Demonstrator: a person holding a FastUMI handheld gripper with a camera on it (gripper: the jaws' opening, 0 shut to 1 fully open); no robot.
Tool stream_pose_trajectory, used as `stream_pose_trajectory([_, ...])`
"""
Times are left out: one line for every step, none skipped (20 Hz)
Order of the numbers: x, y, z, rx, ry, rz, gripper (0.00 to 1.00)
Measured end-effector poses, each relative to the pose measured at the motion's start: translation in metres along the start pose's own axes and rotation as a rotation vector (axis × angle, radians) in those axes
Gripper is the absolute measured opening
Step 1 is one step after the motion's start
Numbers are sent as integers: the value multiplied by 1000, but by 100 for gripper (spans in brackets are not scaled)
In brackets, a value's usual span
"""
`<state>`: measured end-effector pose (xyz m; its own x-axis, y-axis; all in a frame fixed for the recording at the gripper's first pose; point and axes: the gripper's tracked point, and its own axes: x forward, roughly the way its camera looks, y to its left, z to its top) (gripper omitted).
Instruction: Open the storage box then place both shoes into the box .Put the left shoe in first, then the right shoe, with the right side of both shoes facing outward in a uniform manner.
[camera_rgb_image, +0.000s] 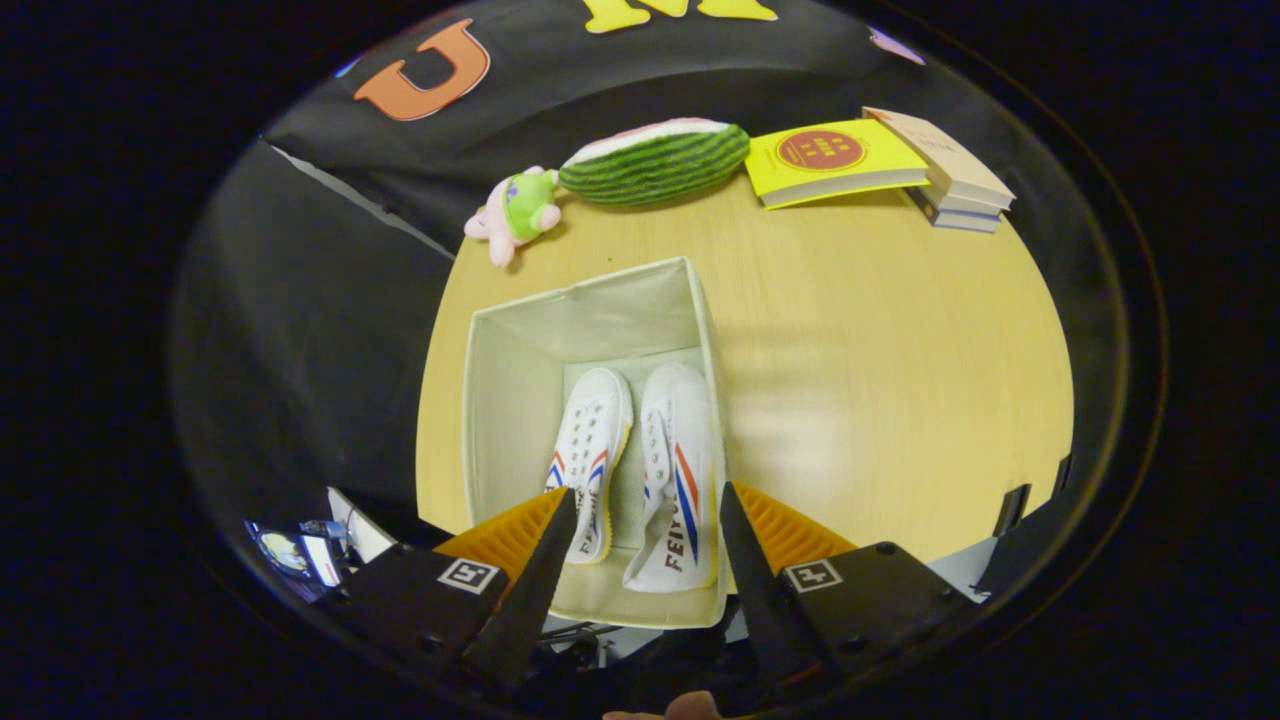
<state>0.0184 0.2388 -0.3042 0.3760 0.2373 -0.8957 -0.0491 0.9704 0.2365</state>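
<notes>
The gripper (645, 520) hangs above the open storage box (520, 330), fingers apart and holding nothing. Inside lie the left shoe (592, 430) and, right of it, the right shoe (680, 470), apparently tipped sideways. Table (900, 380) beneath.

The camera rides on the claw (648, 525) and looks steeply down from above the near edge of the worktop (880, 380), facing the far wall. It hangs close over the open storage box (590, 320), whose inside lies between and just beyond the spread fingers (540, 560).
</notes>
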Motion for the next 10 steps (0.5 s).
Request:
stream_pose_trajectory([-4,-4,2,-7,-29,-9,89])
stream_pose_trajectory([-9,-7,6,-10,-63,-16,89])
stream_pose_trajectory([-18,-10,11,-15,-100,-22,89])
stream_pose_trajectory([-25,-13,17,-18,-141,-31,89])
stream_pose_trajectory([-32,-18,22,-23,-181,-36,89])
stream_pose_trajectory([-42,-20,26,-26,-220,-35,89])
stream_pose_trajectory([-53,-25,31,-28,-272,-46,89])
stream_pose_trajectory([-65,-33,39,-40,-331,-66,89])
stream_pose_trajectory([-76,-39,43,-58,-394,-96,89])
stream_pose_trajectory([-90,-47,51,-72,-464,-124,89])
